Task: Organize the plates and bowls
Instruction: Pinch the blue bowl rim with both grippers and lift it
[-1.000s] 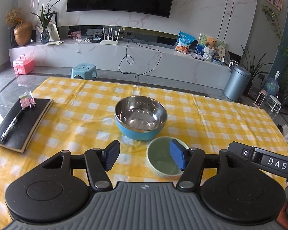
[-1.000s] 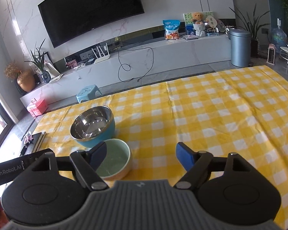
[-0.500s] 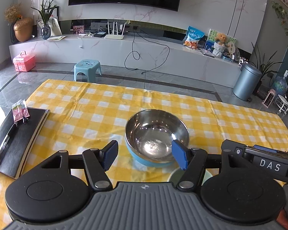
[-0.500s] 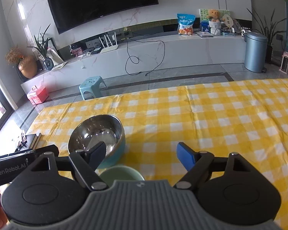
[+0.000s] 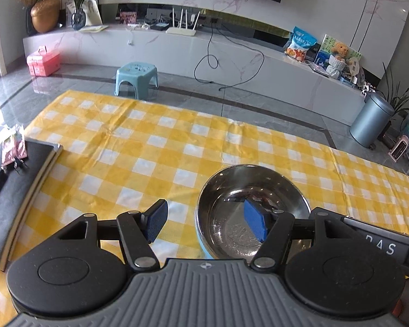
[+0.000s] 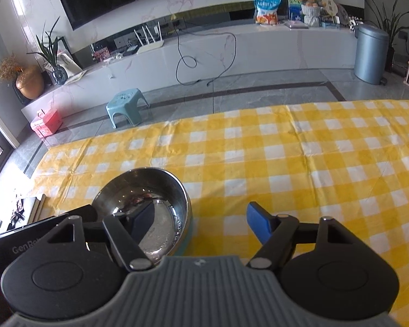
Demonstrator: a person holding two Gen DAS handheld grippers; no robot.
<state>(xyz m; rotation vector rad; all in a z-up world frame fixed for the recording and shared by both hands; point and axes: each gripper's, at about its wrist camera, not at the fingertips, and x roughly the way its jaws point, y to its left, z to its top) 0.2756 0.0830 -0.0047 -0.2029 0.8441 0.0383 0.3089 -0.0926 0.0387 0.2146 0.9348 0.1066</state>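
A steel bowl (image 5: pixel 259 185) with a light-blue outside stands on the yellow checked tablecloth (image 5: pixel 150 150). My left gripper (image 5: pixel 205 223) is open and straddles the bowl's left wall, with its right pad (image 5: pixel 255 223) inside the bowl and its left pad outside. In the right wrist view the same bowl (image 6: pixel 150 188) sits low at the left. My right gripper (image 6: pixel 199 224) straddles its right wall, left finger inside and blue right pad (image 6: pixel 257 226) outside. Its jaws are closing, and neither pad presses on the wall. The small green bowl is hidden under the gripper bodies.
A black board (image 5: pixel 13 190) with a pink packet lies at the table's left edge. The other gripper's black body (image 5: pixel 381 245) shows at the right of the left wrist view. Beyond the table's far edge stands a blue stool (image 5: pixel 136 77).
Both grippers have moved forward and down onto the steel bowl, so their fingers now straddle its walls. The green bowl has slid out of view beneath them.
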